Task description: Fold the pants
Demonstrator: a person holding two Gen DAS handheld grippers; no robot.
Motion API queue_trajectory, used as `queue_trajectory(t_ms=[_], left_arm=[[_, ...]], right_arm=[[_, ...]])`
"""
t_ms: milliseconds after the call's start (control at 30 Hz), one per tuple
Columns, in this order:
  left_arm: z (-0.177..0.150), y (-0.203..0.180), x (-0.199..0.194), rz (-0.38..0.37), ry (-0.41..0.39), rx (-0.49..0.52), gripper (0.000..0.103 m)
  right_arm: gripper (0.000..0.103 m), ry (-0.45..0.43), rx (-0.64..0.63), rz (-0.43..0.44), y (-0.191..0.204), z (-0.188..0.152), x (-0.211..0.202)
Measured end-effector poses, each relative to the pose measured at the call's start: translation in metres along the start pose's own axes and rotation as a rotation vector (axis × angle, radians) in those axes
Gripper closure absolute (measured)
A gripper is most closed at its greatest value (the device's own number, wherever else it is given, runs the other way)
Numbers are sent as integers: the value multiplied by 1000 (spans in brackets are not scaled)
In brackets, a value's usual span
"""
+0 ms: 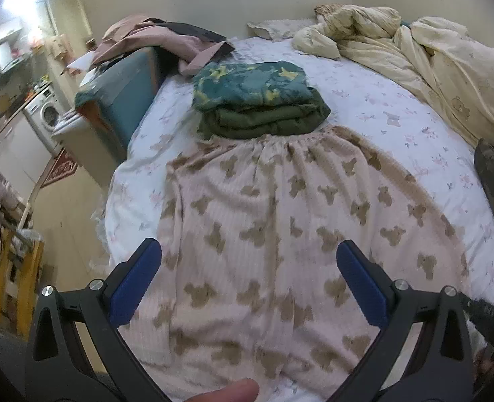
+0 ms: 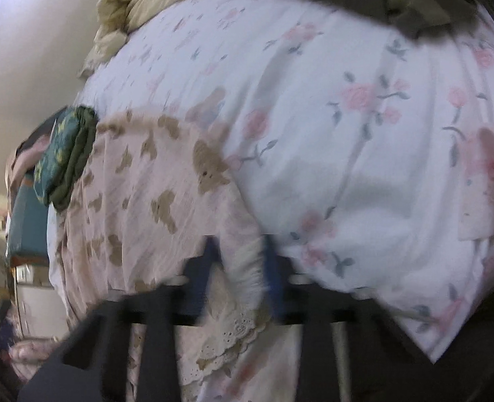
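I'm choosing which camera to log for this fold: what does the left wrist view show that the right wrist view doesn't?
Only the left wrist view shows the left gripper open above the bear-print pants, the whole gathered waistband, and a washing machine. Only the right wrist view shows the right gripper shut on the pants' edge, plus lace trim below it. Both show the pants, the folded green stack and the floral sheet.

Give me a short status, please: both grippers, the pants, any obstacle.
Left gripper open above pink bear-print pants. Right gripper shut on pants edge. Folded green clothes stack touching waistband.
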State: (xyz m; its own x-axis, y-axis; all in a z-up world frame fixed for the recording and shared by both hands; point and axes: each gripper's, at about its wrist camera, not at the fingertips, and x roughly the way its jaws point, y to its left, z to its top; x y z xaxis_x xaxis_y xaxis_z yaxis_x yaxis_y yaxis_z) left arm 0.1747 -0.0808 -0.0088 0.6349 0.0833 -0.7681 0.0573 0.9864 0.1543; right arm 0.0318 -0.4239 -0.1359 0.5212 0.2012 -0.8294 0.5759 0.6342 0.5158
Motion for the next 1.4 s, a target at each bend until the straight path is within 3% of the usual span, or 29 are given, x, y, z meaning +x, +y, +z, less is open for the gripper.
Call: queue_trajectory(t_ms=[67, 167, 300, 400, 500, 567, 667, 900, 1033, 1200, 1300, 1400], left_arm=[[18, -4, 9, -23, 29, 17, 0], [48, -3, 36, -74, 136, 6, 0], [82, -4, 64, -20, 195, -31, 0], [107, -23, 92, -29, 275, -9, 0], [129, -58, 119, -45, 341, 70, 0], [136, -78, 127, -8, 337, 104, 0], [142, -118, 149, -78, 397, 104, 0], [162, -186, 202, -110, 448, 157, 0], [166, -194, 240, -126, 511, 129, 8], [155, -195, 266, -175, 542, 74, 8], [156, -208, 268, -238, 520, 49, 8], [154, -223, 263, -228, 479, 78, 8]], right_arm=[[99, -59, -46, -18, 10, 0, -13], [99, -149, -99, -16, 21, 0, -36], [100, -193, -132, 18, 28, -1, -54], [101, -221, -152, 62, 36, -5, -65], [101, -204, -156, 102, 44, -9, -69], [101, -183, -185, 106, 53, -12, -66], [101, -168, -253, 95, 67, -15, -62], [101, -50, -388, 101, 71, -35, -44], [101, -29, -389, 79, 63, -31, -37], [101, 8, -331, 103, 58, -28, -30], [101, 34, -327, 99, 61, -30, -24], [101, 49, -348, 100, 68, -33, -20]])
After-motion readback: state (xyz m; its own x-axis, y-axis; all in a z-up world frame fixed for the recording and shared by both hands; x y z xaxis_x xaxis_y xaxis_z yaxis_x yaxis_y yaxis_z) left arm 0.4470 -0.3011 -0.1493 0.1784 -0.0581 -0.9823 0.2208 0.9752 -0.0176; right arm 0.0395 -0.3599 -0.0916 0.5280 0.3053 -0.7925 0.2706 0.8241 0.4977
